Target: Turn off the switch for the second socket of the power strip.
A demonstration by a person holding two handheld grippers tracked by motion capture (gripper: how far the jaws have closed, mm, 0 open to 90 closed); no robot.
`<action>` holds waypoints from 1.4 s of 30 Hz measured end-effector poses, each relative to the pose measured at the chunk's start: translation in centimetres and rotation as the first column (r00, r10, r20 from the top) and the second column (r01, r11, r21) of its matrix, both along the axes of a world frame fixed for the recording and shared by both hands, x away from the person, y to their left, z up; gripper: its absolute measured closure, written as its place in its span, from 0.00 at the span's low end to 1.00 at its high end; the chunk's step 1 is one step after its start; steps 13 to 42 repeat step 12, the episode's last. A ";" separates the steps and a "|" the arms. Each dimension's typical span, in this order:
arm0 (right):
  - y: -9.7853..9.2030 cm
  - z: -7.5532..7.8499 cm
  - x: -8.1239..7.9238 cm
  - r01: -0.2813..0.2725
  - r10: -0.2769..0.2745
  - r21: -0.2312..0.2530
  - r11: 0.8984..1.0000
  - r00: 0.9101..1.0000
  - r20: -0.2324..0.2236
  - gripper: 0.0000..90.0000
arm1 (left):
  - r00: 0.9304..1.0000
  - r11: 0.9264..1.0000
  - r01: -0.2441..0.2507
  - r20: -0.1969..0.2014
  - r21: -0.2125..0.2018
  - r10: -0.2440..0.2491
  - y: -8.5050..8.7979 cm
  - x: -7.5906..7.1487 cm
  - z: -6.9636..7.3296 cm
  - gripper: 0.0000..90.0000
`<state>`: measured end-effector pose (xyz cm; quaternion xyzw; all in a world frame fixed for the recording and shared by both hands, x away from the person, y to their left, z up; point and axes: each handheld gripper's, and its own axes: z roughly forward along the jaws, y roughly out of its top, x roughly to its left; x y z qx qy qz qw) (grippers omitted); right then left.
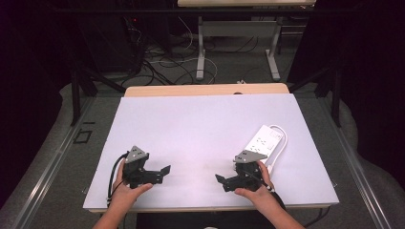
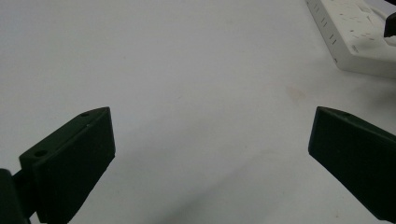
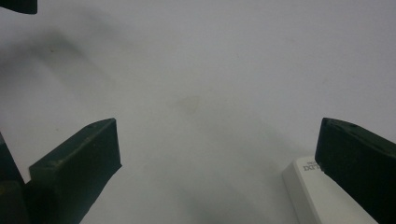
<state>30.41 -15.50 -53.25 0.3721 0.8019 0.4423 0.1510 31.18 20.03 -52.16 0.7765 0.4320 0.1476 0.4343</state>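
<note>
Apparently pre-start: white plastic power strip lies on white desk. Right hand-held gripper just beside strip, left hand-held gripper well apart; both jaws spread, empty. Next: likely reaching strip.

Lab: black frame, floor cables
</note>
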 end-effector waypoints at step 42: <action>0.0 -0.2 0.1 0.014 -0.014 0.010 1.000 1.000 -0.020 0.00 | 1.000 1.000 -0.019 0.000 -0.012 0.019 0.1 0.1 -0.1 0.01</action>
